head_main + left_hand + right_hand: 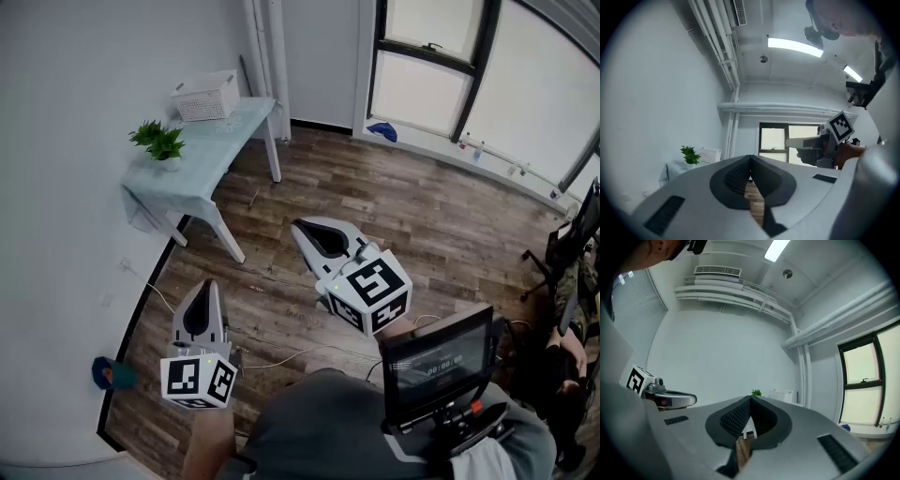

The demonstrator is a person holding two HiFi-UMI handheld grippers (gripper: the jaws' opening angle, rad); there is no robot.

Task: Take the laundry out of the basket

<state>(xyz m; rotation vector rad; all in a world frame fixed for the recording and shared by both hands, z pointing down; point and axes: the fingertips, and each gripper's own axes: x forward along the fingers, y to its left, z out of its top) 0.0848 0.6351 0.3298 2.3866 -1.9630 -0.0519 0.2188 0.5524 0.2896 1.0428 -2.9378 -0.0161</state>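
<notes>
A white woven basket (204, 97) stands at the far end of a small table (208, 159) covered with a pale cloth. I cannot see what is inside it. The basket (710, 154) shows far off in the left gripper view, and the basket (782, 395) does too in the right gripper view. My left gripper (208, 284) is held over the wooden floor well short of the table, jaws shut with nothing between them. My right gripper (298, 225) is higher and to the right, also shut and empty. Both point toward the table.
A potted plant (159, 142) sits on the table's near end. A cable (281, 354) trails across the floor and a teal object (112, 373) lies by the left wall. Windows, with a blue item (382, 130) on the sill, line the back; an office chair (567, 248) stands at right.
</notes>
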